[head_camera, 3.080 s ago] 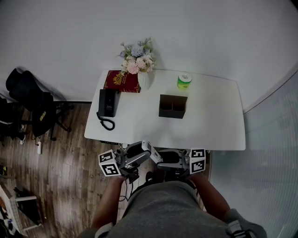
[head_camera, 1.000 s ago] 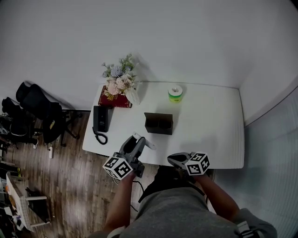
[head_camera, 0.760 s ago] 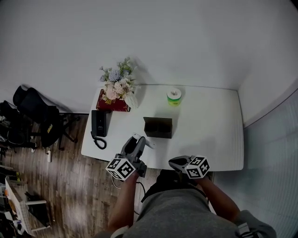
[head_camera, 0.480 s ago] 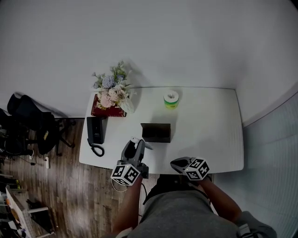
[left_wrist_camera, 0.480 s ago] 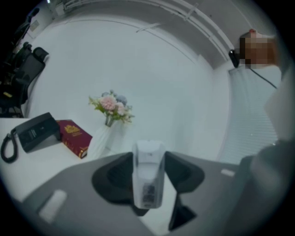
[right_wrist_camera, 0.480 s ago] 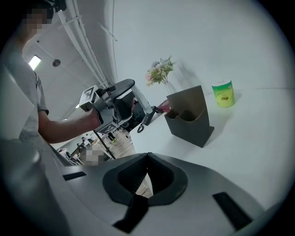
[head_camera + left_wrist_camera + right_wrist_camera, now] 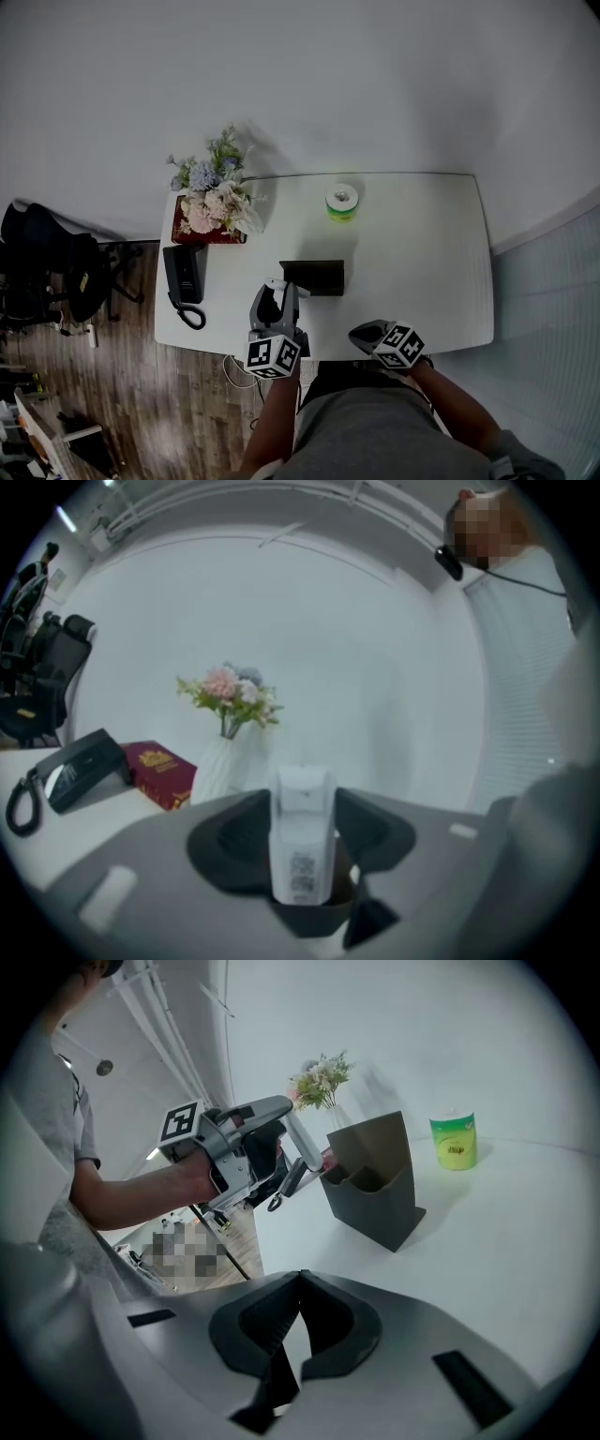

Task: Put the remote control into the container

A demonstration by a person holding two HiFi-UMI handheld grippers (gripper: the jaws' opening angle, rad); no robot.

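And there was the white table [image 7: 422, 253] filling the head view, with the flowers in their pale vase [image 7: 208, 192] up at the ten o'clock corner. The black telephone [image 7: 185, 272] lay along the nine o'clock edge, and a red book [image 7: 190, 232] was tucked between the two. The dark container [image 7: 313, 277] stood upright just toward six o'clock from the table's middle, and the right gripper view showed two open compartments in its top. The left gripper [image 7: 273, 292] hung just beside it at the container's seven o'clock, pointing roughly toward twelve. It was clamped on the white remote control [image 7: 302, 841], which stood on end between the jaws with its top poking past the fingertips. The right gripper [image 7: 367, 332] waited at five o'clock over the near edge, jaws squeezed together on nothing, well apart from the action. A green-and-white roll [image 7: 341, 202] sat alone at twelve o'clock. By my reading this was the carry, nearly done, with the remote not yet over the opening. The next move looked like a lift toward one o'clock to bring the remote above a compartment. Then its lower end would need tipping down and lowering inside before the jaws let go, without knocking the light container over.
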